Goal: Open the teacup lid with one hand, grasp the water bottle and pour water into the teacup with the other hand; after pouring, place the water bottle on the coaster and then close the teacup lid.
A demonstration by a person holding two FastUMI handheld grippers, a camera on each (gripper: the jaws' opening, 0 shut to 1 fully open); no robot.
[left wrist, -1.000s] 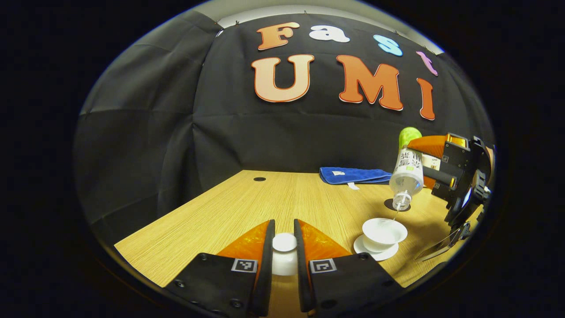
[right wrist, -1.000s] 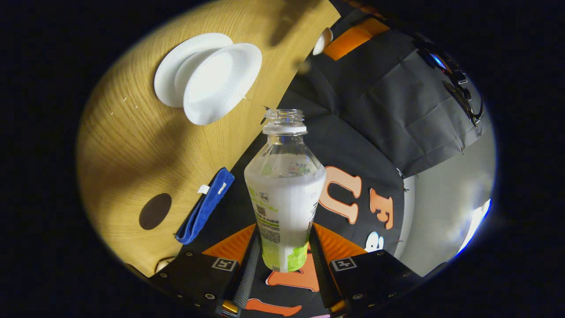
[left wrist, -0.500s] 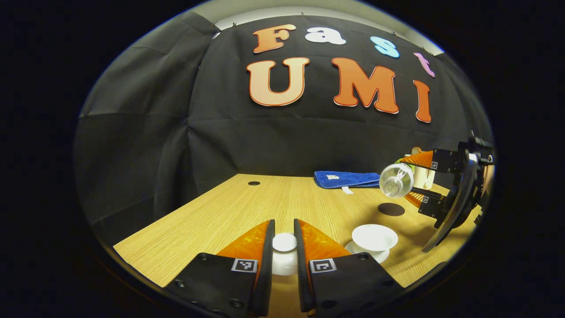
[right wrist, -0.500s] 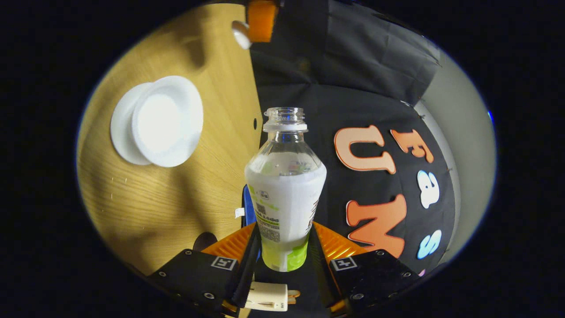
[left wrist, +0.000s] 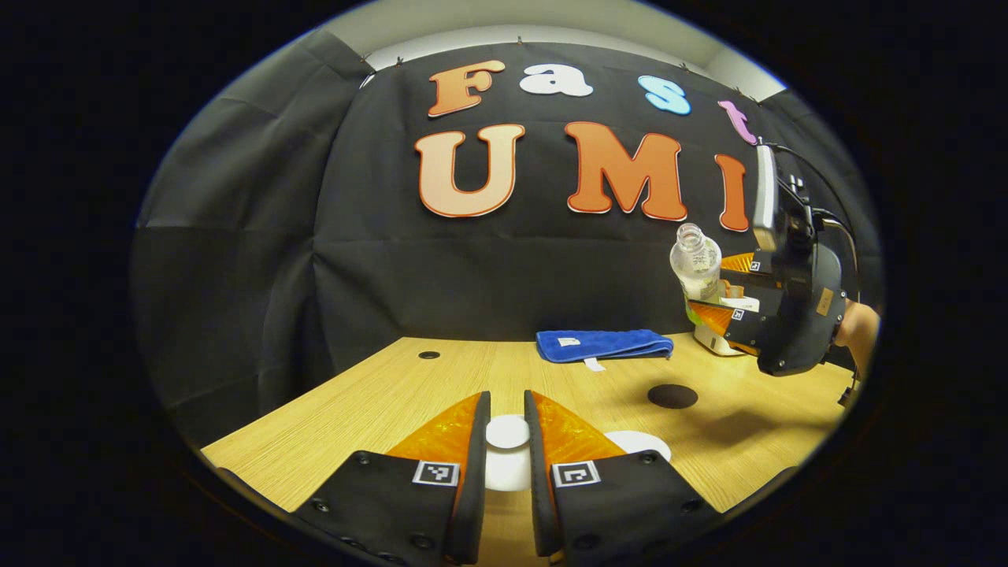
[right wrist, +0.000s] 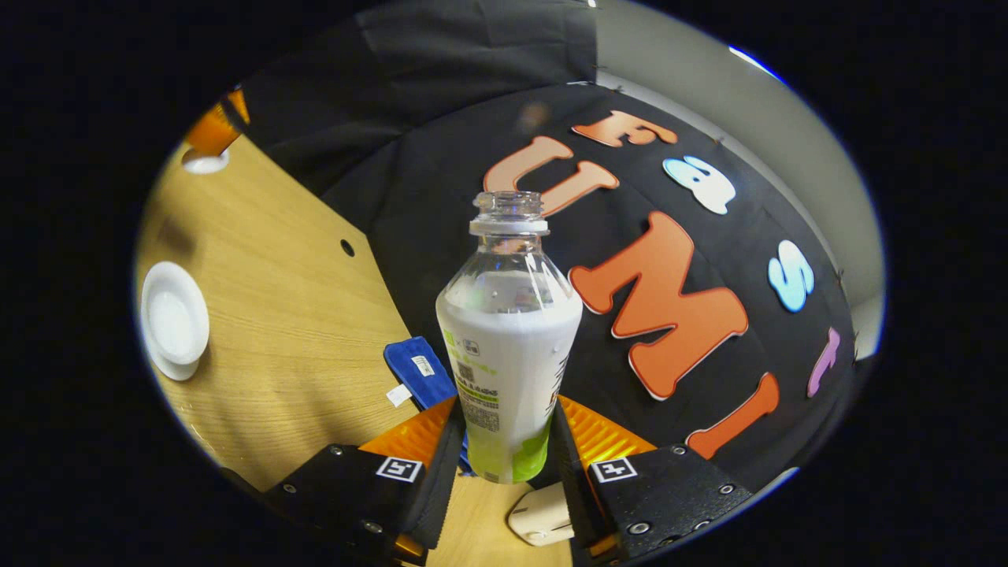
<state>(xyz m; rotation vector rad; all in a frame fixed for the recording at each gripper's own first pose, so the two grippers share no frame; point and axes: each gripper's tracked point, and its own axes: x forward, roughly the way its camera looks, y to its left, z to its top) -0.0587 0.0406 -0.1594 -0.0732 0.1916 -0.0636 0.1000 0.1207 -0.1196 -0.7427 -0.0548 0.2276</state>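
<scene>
My left gripper point(left wrist: 506, 416) is shut on the white teacup lid point(left wrist: 507, 466), held just above the wooden table point(left wrist: 378, 402). The open white teacup point(left wrist: 647, 443) peeks out behind its right finger. In the right gripper view the teacup point(right wrist: 175, 318) sits on its saucer at the far left. My right gripper point(right wrist: 508, 421) is shut on the water bottle point(right wrist: 508, 331), uncapped and roughly upright. In the left gripper view the bottle point(left wrist: 694, 266) is in the air at the right, in the right gripper point(left wrist: 723, 291). The dark round coaster point(left wrist: 672, 396) lies on the table below and left of it.
A folded blue cloth point(left wrist: 602, 345) lies at the back of the table, with a small beige object point(left wrist: 715, 343) to its right. A hand point(left wrist: 856, 327) holds the right gripper. A small hole point(left wrist: 429, 355) marks the table's far left.
The bottle has swung from mouth-down over the teacup to upright and moved up and back, away from the cup. Pouring has stopped. The left gripper still holds the lid.
</scene>
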